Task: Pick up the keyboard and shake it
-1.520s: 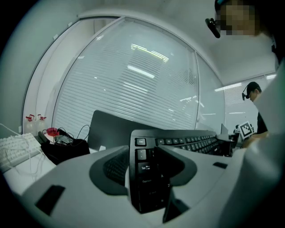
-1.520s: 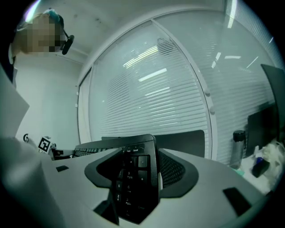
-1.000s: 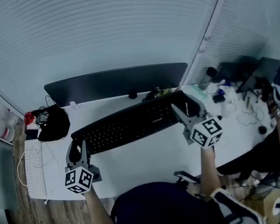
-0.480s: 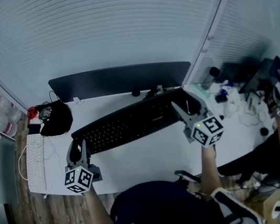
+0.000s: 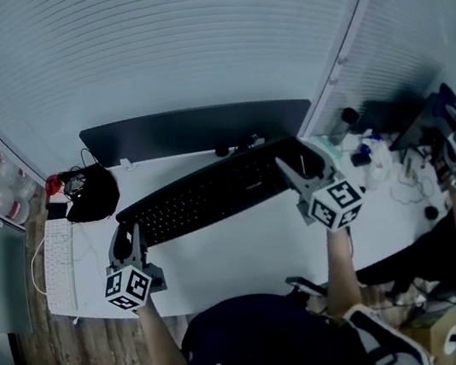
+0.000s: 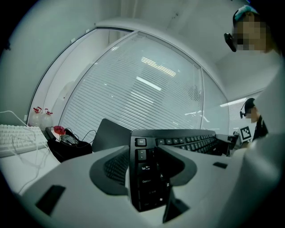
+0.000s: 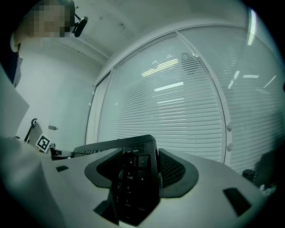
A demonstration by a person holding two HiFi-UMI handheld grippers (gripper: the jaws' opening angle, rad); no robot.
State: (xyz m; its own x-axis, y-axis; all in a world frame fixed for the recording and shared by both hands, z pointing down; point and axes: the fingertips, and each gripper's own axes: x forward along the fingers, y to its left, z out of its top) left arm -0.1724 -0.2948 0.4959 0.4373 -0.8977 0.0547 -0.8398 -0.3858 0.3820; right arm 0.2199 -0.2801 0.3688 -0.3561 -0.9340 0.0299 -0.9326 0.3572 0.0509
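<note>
Noted keyboard (image 5: 212, 193) raised off bench (image 5: 249, 256).
Found left hand-held gripper (image 5: 123, 241) and right hand-held gripper (image 5: 294, 173) clamped on its ends — judged liable to slip under hard shaking.

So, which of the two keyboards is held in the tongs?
The black keyboard: the left tongs and the right tongs grip its two ends. The white keyboard lies apart at the far left, untouched.

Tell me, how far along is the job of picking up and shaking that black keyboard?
Gripping looks done: the left gripper and right gripper are each shut on one end of the keyboard. In hand: it appears lifted off the white desk, right end higher. Left: the shaking, which one moment cannot show.
</note>
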